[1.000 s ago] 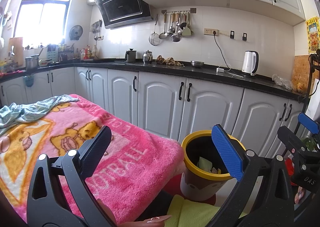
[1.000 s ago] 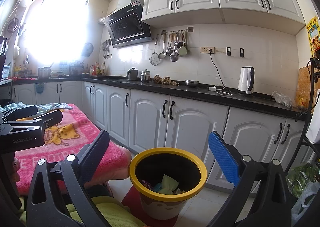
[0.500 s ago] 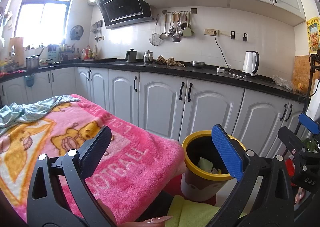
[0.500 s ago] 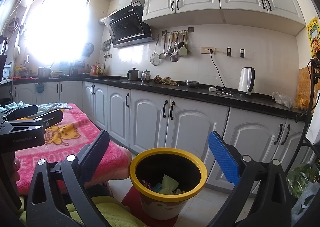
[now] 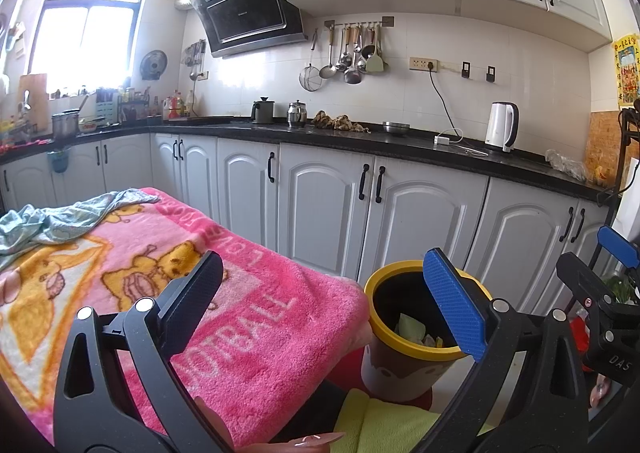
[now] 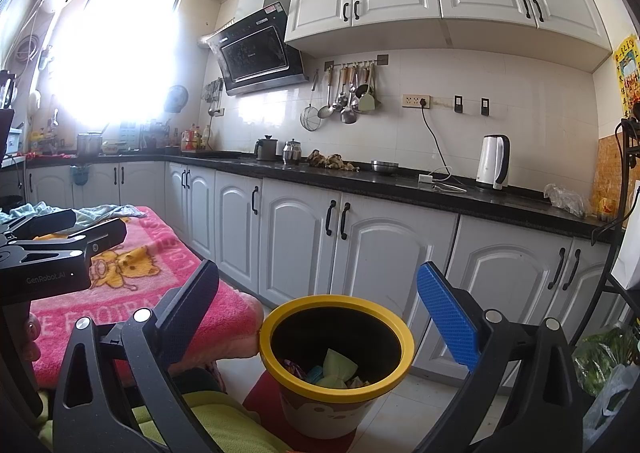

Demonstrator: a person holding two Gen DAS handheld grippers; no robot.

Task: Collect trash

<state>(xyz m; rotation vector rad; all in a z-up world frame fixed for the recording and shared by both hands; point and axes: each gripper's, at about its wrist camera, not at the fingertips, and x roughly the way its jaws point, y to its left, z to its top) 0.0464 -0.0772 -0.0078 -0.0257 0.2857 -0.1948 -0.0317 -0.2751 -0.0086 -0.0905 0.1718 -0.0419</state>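
I'm facing white kitchen cabinets point(image 6: 296, 229). The yellow-rimmed trash bin point(image 6: 336, 357) stands upright on the floor, mouth up, crumpled scraps point(image 6: 338, 367) inside, just beside the fuzzy pink blanket point(image 5: 240, 317). My left gripper point(image 5: 320, 301) and right gripper point(image 6: 316, 317) both gape empty.

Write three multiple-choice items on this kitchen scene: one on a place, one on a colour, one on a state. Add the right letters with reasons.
1. Where does the round yellow-rimmed trash bin stand?
A. on the black counter
B. on the floor beside the pink fleece blanket
C. on the blanket

2. What colour is the electric kettle on the counter?
A. white
B. red
C. green

3. How is the right gripper?
A. shut on paper
B. shut, empty
C. open, empty

Answers: 1 B, the bin's base is at floor level by the blanket's edge. 2 A, its body is white with a dark handle. 3 C, its fingers stand wide apart with nothing between.
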